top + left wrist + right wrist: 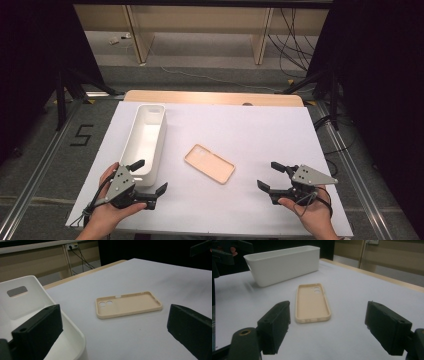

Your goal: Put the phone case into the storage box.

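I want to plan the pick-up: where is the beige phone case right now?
In the high view the phone case lies flat, open side up, near the middle of the white table, just right of the long white bin, untouched between both open grippers.

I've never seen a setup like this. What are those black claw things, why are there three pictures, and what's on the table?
There is no robot arm here: a person holds a hand tool with two black jaws in each hand. In the high view, taken from above the person's side of the table, the left gripper is at the lower left and the right gripper at the lower right.

The other two pictures come from small cameras riding on the grippers, each looking out between its own jaws.

On the white table lie a beige phone case, hollow side up, and a long white bin to its left. The left gripper's far jaw sits over the bin's near end.

Both grippers stand open and hold nothing. Both point toward the case, which lies untouched between them.
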Demonstrator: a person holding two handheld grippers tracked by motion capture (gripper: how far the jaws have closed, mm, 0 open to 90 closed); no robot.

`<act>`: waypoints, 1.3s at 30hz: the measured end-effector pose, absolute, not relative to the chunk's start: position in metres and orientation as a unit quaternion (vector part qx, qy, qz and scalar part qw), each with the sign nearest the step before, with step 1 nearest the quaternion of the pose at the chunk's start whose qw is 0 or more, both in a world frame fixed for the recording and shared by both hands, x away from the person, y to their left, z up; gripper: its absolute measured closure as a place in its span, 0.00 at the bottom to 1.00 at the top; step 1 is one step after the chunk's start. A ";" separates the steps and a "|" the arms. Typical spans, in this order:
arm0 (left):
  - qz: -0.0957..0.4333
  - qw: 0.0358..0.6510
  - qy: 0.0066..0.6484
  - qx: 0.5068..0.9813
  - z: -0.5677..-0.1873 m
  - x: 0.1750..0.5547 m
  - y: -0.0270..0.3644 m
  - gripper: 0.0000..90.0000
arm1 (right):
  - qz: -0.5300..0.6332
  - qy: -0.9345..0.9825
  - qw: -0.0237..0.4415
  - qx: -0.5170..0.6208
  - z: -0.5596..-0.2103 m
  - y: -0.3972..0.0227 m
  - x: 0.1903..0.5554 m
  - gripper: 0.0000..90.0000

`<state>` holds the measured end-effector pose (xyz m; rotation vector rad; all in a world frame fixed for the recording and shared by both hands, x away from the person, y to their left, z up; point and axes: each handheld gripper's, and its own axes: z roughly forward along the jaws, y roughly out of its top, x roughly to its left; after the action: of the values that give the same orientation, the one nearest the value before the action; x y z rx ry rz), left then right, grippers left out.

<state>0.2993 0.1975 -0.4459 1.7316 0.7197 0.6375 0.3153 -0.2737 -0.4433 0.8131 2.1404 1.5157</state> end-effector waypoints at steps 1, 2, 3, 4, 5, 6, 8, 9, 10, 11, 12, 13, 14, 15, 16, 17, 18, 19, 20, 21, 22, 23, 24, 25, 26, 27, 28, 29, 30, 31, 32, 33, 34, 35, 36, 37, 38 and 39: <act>0.269 0.548 0.304 0.731 -0.446 0.299 0.197 0.00 | 0.541 0.764 0.197 0.290 -0.443 -0.274 0.315 0.24; 0.268 0.552 0.302 0.730 -0.446 0.300 0.197 0.00 | 0.550 0.760 0.194 0.288 -0.445 -0.272 0.316 0.24; 0.268 0.549 0.306 0.731 -0.446 0.300 0.197 0.00 | 0.553 0.755 0.198 0.291 -0.446 -0.272 0.317 0.24; 0.267 0.549 0.307 0.730 -0.446 0.300 0.197 0.00 | 0.543 0.763 0.199 0.289 -0.444 -0.274 0.318 0.24; 0.267 0.549 0.307 0.730 -0.446 0.300 0.197 0.00 | 0.543 0.763 0.199 0.289 -0.444 -0.274 0.318 0.24; 0.268 0.548 0.305 0.731 -0.446 0.299 0.197 0.00 | 0.552 0.759 0.194 0.286 -0.446 -0.273 0.320 0.24; 0.268 0.548 0.306 0.731 -0.446 0.299 0.197 0.00 | 0.551 0.759 0.196 0.284 -0.446 -0.273 0.320 0.25; 0.269 0.547 0.306 0.731 -0.446 0.299 0.197 0.00 | 0.552 0.757 0.202 0.286 -0.445 -0.271 0.322 0.29; 0.269 0.547 0.306 0.731 -0.446 0.299 0.197 0.00 | 0.552 0.757 0.202 0.286 -0.445 -0.271 0.322 0.29; 0.268 0.550 0.304 0.730 -0.447 0.299 0.197 0.00 | 0.557 0.756 0.199 0.281 -0.445 -0.271 0.323 0.31; 0.269 0.550 0.304 0.730 -0.446 0.299 0.197 0.00 | 0.553 0.754 0.215 0.281 -0.442 -0.269 0.325 0.41; 0.269 0.547 0.306 0.731 -0.446 0.299 0.196 0.00 | 0.553 0.754 0.226 0.274 -0.442 -0.269 0.327 0.47; 0.269 0.547 0.306 0.731 -0.446 0.299 0.196 0.01 | 0.553 0.754 0.226 0.274 -0.442 -0.269 0.327 0.47; 0.271 0.546 0.301 0.733 -0.446 0.299 0.196 0.01 | 0.550 0.757 0.227 0.269 -0.440 -0.268 0.331 0.59; 0.270 0.546 0.301 0.734 -0.446 0.298 0.196 0.01 | 0.545 0.762 0.227 0.266 -0.439 -0.268 0.332 0.64; 0.270 0.546 0.301 0.734 -0.446 0.298 0.196 0.01 | 0.545 0.762 0.227 0.266 -0.439 -0.268 0.332 0.64; 0.268 0.548 0.301 0.733 -0.447 0.297 0.197 0.01 | 0.531 0.774 0.220 0.267 -0.438 -0.268 0.335 0.77; 0.268 0.548 0.301 0.733 -0.447 0.297 0.197 0.02 | 0.540 0.768 0.221 0.264 -0.439 -0.266 0.338 0.83; 0.268 0.547 0.298 0.735 -0.447 0.297 0.197 0.02 | 0.540 0.768 0.221 0.264 -0.439 -0.266 0.338 0.83; 0.269 0.551 0.298 0.732 -0.446 0.296 0.198 0.02 | 0.526 0.779 0.212 0.268 -0.436 -0.263 0.343 0.97; 0.269 0.551 0.298 0.732 -0.446 0.296 0.198 0.02 | 0.526 0.779 0.212 0.268 -0.436 -0.263 0.343 0.97; 0.269 0.549 0.304 0.730 -0.446 0.295 0.198 0.02 | 0.527 0.779 0.214 0.264 -0.436 -0.262 0.346 1.00; 0.269 0.549 0.303 0.731 -0.446 0.294 0.198 0.02 | 0.521 0.784 0.210 0.263 -0.435 -0.259 0.350 1.00; 0.269 0.549 0.303 0.731 -0.446 0.294 0.198 0.03 | 0.510 0.791 0.209 0.266 -0.434 -0.253 0.355 1.00; 0.269 0.549 0.302 0.732 -0.446 0.294 0.197 0.03 | 0.510 0.791 0.209 0.266 -0.434 -0.253 0.355 1.00; 0.271 0.548 0.300 0.732 -0.445 0.294 0.197 0.03 | 0.506 0.794 0.208 0.265 -0.434 -0.250 0.359 1.00; 0.270 0.549 0.301 0.732 -0.445 0.294 0.197 0.04 | 0.493 0.804 0.204 0.264 -0.437 -0.241 0.366 1.00; 0.270 0.549 0.301 0.732 -0.445 0.294 0.197 0.04 | 0.489 0.807 0.199 0.265 -0.438 -0.238 0.368 1.00; 0.268 0.549 0.303 0.732 -0.445 0.294 0.197 0.04 | 0.489 0.807 0.199 0.265 -0.438 -0.238 0.368 1.00; 0.268 0.549 0.303 0.731 -0.446 0.294 0.197 0.04 | 0.485 0.811 0.194 0.265 -0.439 -0.234 0.372 1.00; 0.267 0.550 0.303 0.731 -0.446 0.294 0.197 0.05 | 0.481 0.814 0.192 0.264 -0.441 -0.230 0.376 1.00; 0.267 0.549 0.303 0.731 -0.446 0.294 0.197 0.05 | 0.475 0.818 0.186 0.266 -0.442 -0.226 0.379 1.00; 0.267 0.550 0.303 0.731 -0.446 0.295 0.197 0.06 | 0.466 0.825 0.178 0.266 -0.445 -0.220 0.385 1.00; 0.268 0.550 0.303 0.731 -0.446 0.295 0.197 0.06 | 0.466 0.825 0.178 0.266 -0.445 -0.220 0.385 1.00; 0.267 0.550 0.303 0.731 -0.446 0.294 0.197 0.06 | 0.463 0.826 0.175 0.268 -0.447 -0.218 0.386 1.00; 0.268 0.549 0.303 0.732 -0.446 0.294 0.198 0.06 | 0.450 0.835 0.169 0.270 -0.451 -0.212 0.392 1.00; 0.268 0.549 0.303 0.732 -0.446 0.294 0.198 0.06 | 0.450 0.835 0.169 0.270 -0.451 -0.212 0.392 1.00; 0.268 0.549 0.304 0.732 -0.446 0.294 0.198 0.06 | 0.447 0.836 0.167 0.270 -0.452 -0.209 0.394 1.00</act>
<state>0.2939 0.1977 -0.4457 1.7327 0.7189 0.6344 0.3941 -0.2094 -0.4523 0.7682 2.3790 1.2730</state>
